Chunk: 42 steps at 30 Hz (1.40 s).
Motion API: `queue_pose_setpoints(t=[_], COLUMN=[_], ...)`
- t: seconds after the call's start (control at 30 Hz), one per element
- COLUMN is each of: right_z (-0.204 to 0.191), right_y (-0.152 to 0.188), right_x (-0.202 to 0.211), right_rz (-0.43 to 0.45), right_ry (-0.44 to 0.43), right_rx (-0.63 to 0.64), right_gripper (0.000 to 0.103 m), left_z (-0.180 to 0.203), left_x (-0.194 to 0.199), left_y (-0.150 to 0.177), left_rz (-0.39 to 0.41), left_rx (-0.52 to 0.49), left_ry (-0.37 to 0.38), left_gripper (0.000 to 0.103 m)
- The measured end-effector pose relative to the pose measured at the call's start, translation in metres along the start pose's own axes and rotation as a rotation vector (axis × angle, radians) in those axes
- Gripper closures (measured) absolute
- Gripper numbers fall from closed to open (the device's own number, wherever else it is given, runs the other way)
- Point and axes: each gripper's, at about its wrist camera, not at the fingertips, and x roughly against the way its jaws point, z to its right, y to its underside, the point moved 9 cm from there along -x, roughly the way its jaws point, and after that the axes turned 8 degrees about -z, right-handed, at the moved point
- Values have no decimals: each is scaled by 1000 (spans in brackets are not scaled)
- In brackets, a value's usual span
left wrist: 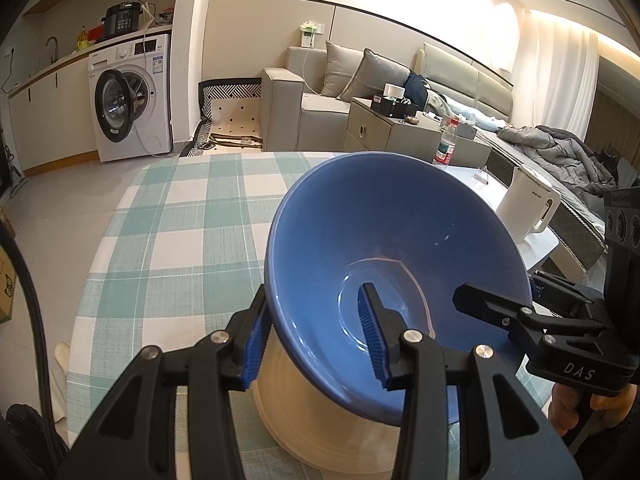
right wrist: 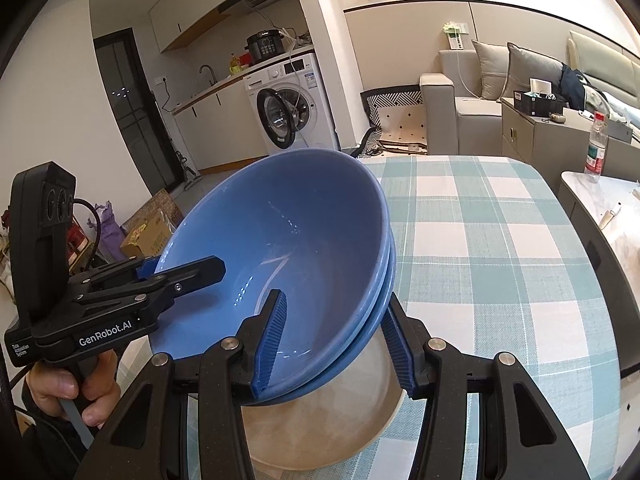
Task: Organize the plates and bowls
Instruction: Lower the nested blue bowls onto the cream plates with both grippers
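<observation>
Both grippers are pinching the rim of a stack of blue bowls [right wrist: 288, 248], one on each side, and holding it tilted just above a cream plate [right wrist: 320, 420] on the checked tablecloth [right wrist: 500, 260].

The left gripper [left wrist: 316, 338] is closing its fingers over the rim, one blue pad inside the top bowl and the other outside its wall. The right gripper [right wrist: 336, 344] is doing the same on the opposite side, its outer finger lying against the lower bowl of the stack.

The main risk, as I judge it, is the stack slipping. The walls are glossy and steep, and each grip is taking only a narrow strip of rim, so any uneven pull between the two hands could be twisting the bowls out of the pads. The right-hand view is showing two rims nested, possibly more; if the pinch is catching only the upper one, the lower could be dropping onto the plate and chipping it.

The bowls are looking deep, smooth and evenly blue, with light streaks glinting inside. The plate beneath is looking pale and matte.
</observation>
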Motion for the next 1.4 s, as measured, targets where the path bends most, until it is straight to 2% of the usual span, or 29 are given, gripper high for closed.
queue_pose_setpoints(t=[0.53, 0.8, 1.33, 1.4], right_z=[0, 5, -1, -1], right_y=[6, 10, 14, 14], right_x=[-26, -35, -36, -37], right_rz=[-58, -83, -64, -64], right_ry=[3, 26, 15, 15], right_rx=[-10, -23, 1, 2], right_gripper=[53, 51, 46, 46], left_z=[-11, -15, -20, -19], left_x=[-16, -35, -40, -40], left_y=[9, 16, 19, 19], left_rz=[-47, -100, -95, -94], left_rx=[21, 37, 42, 37], left_ry=[-6, 16, 8, 4], left_gripper=[62, 62, 61, 58])
